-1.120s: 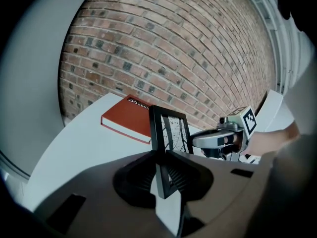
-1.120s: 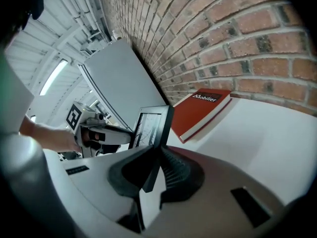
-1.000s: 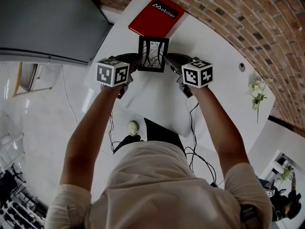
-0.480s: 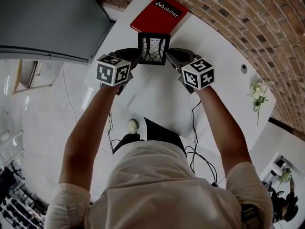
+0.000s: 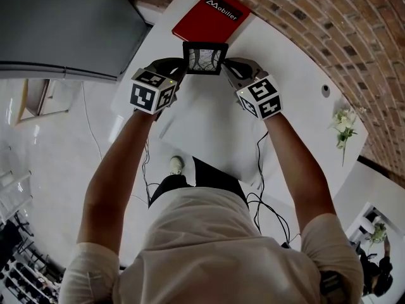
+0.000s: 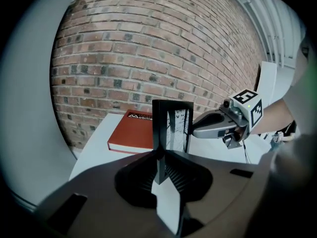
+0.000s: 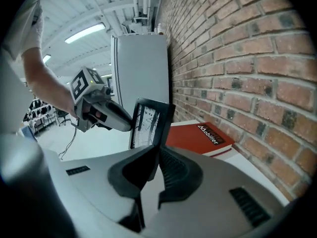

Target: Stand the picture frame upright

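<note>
The person is holding the picture frame [image 5: 205, 57] between the two grippers, over the far end of the white table [image 5: 285, 75], just in front of a red book [image 5: 211, 19] that is lying flat near the brick wall [image 5: 329, 18]. The frame is standing close to upright, with its printed face turned toward the person. Its lower edge is hiding behind the jaws, so I cannot tell whether it is touching the tabletop.

The left gripper [image 5: 180, 68] is clamping the frame's left edge. In the left gripper view the dark edge of the frame [image 6: 172, 128] is sitting pinched in the gripper [image 6: 159, 167]; its jaws have just been closing in on that edge. The right gripper [image 5: 229, 68] is gripping the opposite edge, and in the right gripper view the frame [image 7: 150, 124] is rising straight out of the gripper [image 7: 157, 167], whose pads are pressing on it.

Each gripper is showing in the other's view, reaching to the frame from the far side: the right one [image 6: 195, 130] and the left one [image 7: 130, 127].

A small sprig of white flowers [image 5: 342, 120] is standing well apart toward the table's right edge; what is holding it is too small to make out. A grey cabinet [image 5: 63, 24] is standing off to the left.
</note>
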`<action>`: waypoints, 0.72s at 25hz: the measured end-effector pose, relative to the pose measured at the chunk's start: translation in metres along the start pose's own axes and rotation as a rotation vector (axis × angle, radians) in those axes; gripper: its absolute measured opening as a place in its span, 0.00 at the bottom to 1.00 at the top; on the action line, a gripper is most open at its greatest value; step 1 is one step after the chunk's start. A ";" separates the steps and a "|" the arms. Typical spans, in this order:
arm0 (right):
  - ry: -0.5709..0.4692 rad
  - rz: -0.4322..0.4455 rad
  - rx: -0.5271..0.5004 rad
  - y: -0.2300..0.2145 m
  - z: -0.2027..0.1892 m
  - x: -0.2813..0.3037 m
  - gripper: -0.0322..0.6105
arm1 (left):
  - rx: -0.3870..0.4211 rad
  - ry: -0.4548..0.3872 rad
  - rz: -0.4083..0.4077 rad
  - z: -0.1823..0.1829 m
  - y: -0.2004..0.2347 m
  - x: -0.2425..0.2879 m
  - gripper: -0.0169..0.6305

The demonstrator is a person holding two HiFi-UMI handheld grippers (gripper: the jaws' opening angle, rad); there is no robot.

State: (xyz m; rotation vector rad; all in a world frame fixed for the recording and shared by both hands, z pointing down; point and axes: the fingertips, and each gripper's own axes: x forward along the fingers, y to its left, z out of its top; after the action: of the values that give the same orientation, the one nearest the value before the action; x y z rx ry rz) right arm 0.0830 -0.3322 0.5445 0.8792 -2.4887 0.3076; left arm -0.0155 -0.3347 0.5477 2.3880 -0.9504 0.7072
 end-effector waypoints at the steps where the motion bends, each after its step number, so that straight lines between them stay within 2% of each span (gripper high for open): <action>1: 0.001 -0.007 -0.024 -0.001 -0.001 0.001 0.10 | 0.012 0.004 0.004 -0.001 0.000 0.001 0.10; 13: 0.025 -0.053 -0.156 -0.009 -0.012 0.011 0.09 | 0.083 0.038 0.039 -0.011 0.004 0.017 0.09; 18: 0.037 -0.065 -0.202 -0.012 -0.017 0.017 0.09 | 0.089 0.044 0.059 -0.012 0.010 0.024 0.09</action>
State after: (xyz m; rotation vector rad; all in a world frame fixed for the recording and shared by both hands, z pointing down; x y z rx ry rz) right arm 0.0856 -0.3440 0.5682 0.8601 -2.4002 0.0483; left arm -0.0107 -0.3456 0.5739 2.4186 -0.9945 0.8363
